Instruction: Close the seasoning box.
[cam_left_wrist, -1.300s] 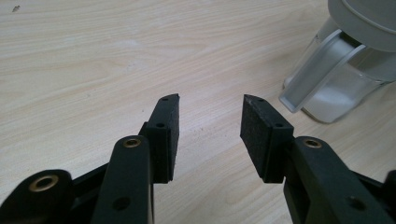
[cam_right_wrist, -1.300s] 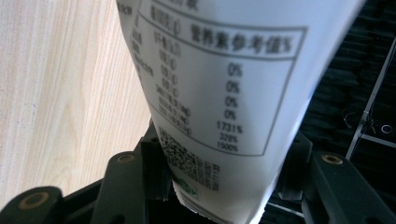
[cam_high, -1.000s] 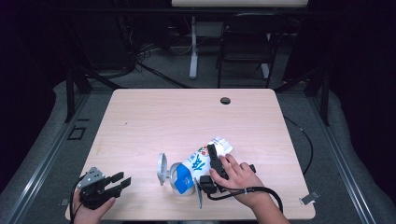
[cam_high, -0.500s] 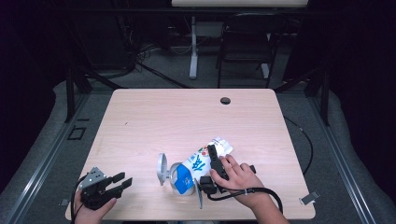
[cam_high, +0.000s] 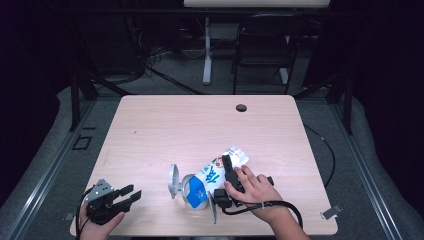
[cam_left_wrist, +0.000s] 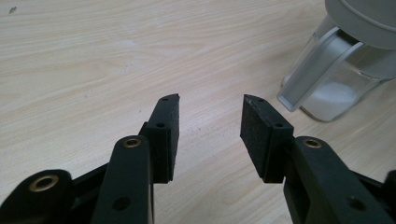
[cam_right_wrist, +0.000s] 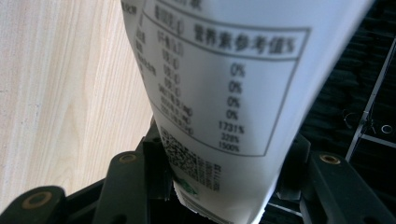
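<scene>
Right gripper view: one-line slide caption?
Right hand-held gripper clamps a white bag, nutrition table facing the camera.

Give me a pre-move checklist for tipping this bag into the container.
1. Right gripper clamped on the white bag: ok, jaws press both sides.
2. Bag's mouth over the clear container: cannot tell.
3. Container lid swung open: ok.
4. Left gripper steadying the container: not ok, open and apart from it at the table's near left corner.
5. Spilled powder on the table: none seen, ok.
</scene>
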